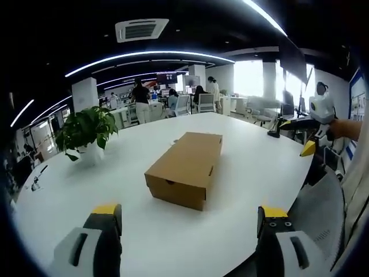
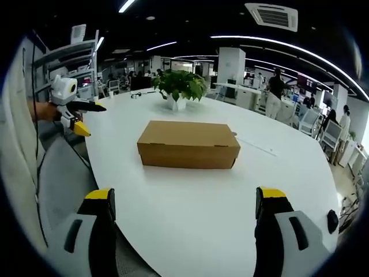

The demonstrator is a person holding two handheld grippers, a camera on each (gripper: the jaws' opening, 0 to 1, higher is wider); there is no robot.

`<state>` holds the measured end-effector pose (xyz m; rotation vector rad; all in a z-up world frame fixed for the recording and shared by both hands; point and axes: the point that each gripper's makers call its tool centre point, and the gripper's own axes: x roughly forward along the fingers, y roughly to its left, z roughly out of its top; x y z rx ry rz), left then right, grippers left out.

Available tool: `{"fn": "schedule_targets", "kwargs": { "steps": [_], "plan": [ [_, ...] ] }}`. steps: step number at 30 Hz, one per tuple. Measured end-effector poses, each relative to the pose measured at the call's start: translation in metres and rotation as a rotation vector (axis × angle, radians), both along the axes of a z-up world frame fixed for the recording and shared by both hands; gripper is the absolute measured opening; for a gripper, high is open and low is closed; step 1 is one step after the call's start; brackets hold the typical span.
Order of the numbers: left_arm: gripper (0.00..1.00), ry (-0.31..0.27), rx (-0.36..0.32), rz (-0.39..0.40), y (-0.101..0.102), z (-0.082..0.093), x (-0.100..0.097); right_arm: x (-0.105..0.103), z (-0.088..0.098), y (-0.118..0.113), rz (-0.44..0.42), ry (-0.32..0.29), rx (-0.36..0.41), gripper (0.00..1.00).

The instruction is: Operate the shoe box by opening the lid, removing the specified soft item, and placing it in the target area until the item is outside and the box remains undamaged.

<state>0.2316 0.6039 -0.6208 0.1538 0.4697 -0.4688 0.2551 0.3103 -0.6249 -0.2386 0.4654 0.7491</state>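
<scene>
While both pairs of jaws stand spread wide and grasp nothing, the left gripper [image 1: 189, 218] and the right gripper [image 2: 185, 201] hover over the near edge of the white bench [image 1: 242, 173], each visible off that edge in the other's view. Beyond the jaws, the cardboard shoe box [image 1: 185, 168] rests near the bench middle with its lid closed, apart from both grippers. A potted plant [image 1: 86, 131] stands toward the bench's far edge, well apart from the box.
</scene>
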Motion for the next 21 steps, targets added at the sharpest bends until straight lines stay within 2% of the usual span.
{"fn": "schedule_targets", "kwargs": {
  "steps": [10,21],
  "plan": [
    [1.00,0.006,0.013,0.014,0.001,-0.001,0.015,0.014,-0.001,-0.001,0.031,0.011,0.003,0.96],
    [0.99,0.013,0.038,0.020,-0.004,-0.008,0.030,0.041,-0.004,-0.009,0.066,0.002,0.005,0.96]
  ]
}}
